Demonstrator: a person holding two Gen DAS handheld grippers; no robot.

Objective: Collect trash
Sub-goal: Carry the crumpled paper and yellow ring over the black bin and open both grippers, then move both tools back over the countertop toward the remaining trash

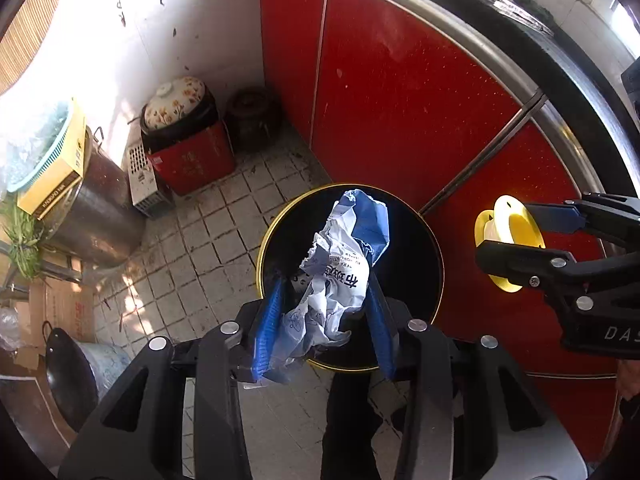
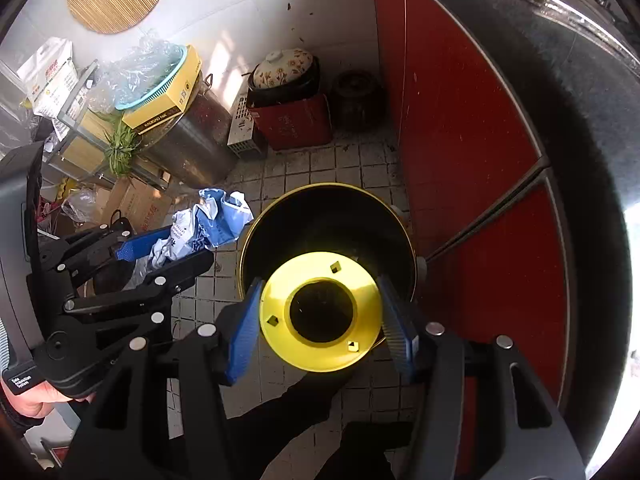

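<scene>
While both grippers hang over the tiled floor (image 2: 296, 168) by the red cabinet (image 1: 400, 100) | black bin (image 1: 424, 240) open below | left gripper (image 1: 324, 312) clamps crumpled paper (image 1: 340, 264) above bin | right gripper (image 2: 322, 320) grips yellow spool (image 2: 320, 280) over rim

Two black grippers with blue pads point steeply downward, side by side. The left gripper (image 1: 326, 300) is clamped on something, and so is the right gripper (image 2: 320, 316).
</scene>
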